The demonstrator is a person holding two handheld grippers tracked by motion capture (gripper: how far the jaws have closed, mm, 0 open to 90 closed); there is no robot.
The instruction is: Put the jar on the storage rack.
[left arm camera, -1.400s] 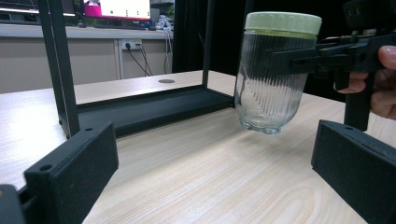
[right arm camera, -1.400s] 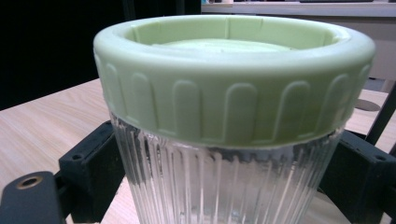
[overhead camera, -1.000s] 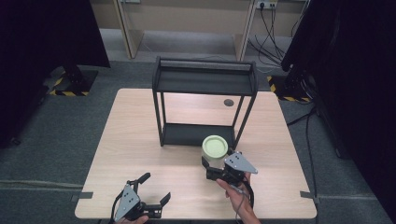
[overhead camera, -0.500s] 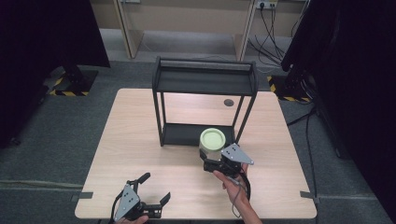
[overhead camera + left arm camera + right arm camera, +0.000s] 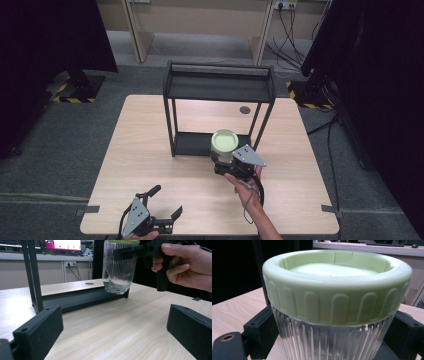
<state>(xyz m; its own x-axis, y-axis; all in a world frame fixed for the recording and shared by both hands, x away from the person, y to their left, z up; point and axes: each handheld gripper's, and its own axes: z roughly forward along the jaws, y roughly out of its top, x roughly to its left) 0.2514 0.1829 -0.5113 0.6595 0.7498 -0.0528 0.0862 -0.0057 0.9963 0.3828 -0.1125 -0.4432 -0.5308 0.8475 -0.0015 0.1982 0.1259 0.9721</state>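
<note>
The right gripper (image 5: 231, 161) has its fingers (image 5: 259, 325) clamped on either side of a ribbed glass jar (image 5: 223, 147), just below the jar's pale green screw lid (image 5: 337, 287). In the left gripper view the jar (image 5: 119, 270) hangs clear of the wood, its base just above the front edge of the lower shelf (image 5: 80, 298) of a black metal rack (image 5: 220, 107), and a hand (image 5: 186, 266) grips the right gripper's handle beside it. The left gripper (image 5: 157, 212) sits well short of the jar at the near edge of the counter (image 5: 150, 150), its fingers (image 5: 40, 332) spread wide apart with bare wood between them.

The counter is light wood grain with a round cable grommet (image 5: 244, 109) beyond the rack and strips of tape at its near corners. Around it lies grey carpet. Beyond the far edge, wooden desk legs stand on the floor, cables (image 5: 290, 25) hang from wall sockets, dark curtains close both sides, and yellow-black hazard tape (image 5: 65, 90) marks a stand's base.
</note>
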